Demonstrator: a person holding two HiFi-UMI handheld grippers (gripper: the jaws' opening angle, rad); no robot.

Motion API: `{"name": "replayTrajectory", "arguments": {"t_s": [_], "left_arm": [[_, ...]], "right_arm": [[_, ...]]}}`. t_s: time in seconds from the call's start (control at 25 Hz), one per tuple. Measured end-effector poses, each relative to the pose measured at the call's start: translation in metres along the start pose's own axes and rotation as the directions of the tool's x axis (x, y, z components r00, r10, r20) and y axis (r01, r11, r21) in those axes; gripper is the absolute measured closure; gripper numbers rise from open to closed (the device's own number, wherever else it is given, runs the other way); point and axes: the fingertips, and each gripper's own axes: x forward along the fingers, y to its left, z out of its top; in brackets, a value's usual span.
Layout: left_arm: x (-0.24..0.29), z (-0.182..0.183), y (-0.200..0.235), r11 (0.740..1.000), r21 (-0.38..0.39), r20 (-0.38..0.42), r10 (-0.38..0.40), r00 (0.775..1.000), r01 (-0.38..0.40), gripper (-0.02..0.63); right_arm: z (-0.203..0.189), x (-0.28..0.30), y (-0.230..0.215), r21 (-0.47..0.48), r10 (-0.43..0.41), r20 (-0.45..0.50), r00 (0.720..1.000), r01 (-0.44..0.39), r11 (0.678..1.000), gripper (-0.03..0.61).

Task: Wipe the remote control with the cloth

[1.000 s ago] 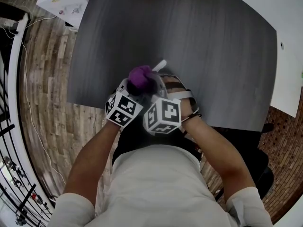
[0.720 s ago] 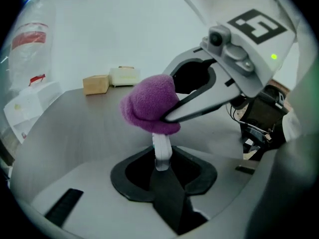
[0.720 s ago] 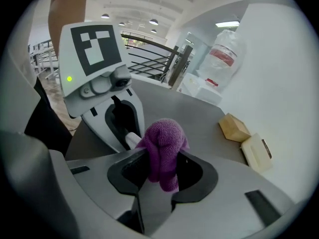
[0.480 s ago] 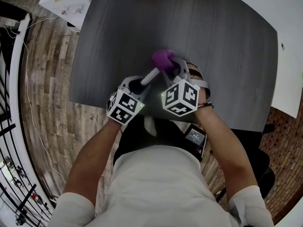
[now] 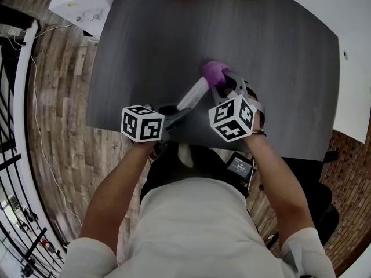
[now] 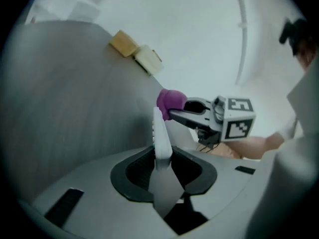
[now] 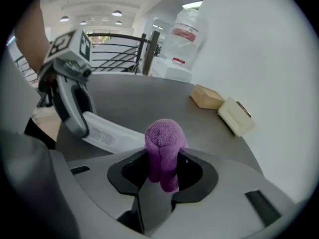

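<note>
Left hand-held gripper (image 5: 173,110) clamps white remote control (image 5: 193,93); right hand-held gripper (image 5: 226,86), pinching purple cloth (image 5: 214,72), has slid from near end to far tip. We judge one pass done.

- Left tool (image 5: 173,110): in my left hand, pointing forward, jaws clamped on the near end of a slim white plastic remote control (image 5: 193,93).
- Right tool (image 5: 223,81): in my right hand, angled downward, jaws pinched on a bunched purple cloth (image 5: 213,71).
- Forearms: both bare, reaching forward, tools close together.
</note>
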Motion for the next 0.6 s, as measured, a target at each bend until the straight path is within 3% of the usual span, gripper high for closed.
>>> {"name": "replayTrajectory", "arguments": {"t_s": [0.12, 0.2, 0.4, 0.6], "left_arm": [[-0.002, -0.009, -0.003, 0.966, -0.248, 0.068, -0.063, 0.996, 0.078, 0.511], [-0.003, -0.016, -0.002, 0.937, -0.337, 0.103, -0.06, 0.993, 0.092, 0.511], [-0.003, -0.032, 0.007, 0.915, -0.4, 0.108, -0.015, 0.994, 0.058, 0.514], [-0.002, -0.032, 0.007, 0.914, -0.401, 0.108, -0.022, 0.994, 0.064, 0.514]], "right_arm": [[0.021, -0.02, 0.049, -0.028, 0.145, 0.063, 0.987, -0.144, 0.989, 0.442], [0.025, -0.025, 0.083, -0.087, 0.234, 0.06, 0.97, -0.229, 0.97, 0.442], [0.018, -0.013, 0.105, -0.146, 0.291, 0.023, 0.956, -0.285, 0.947, 0.442], [0.004, 0.002, 0.08, -0.161, 0.232, -0.031, 0.972, -0.234, 0.959, 0.442]]}}
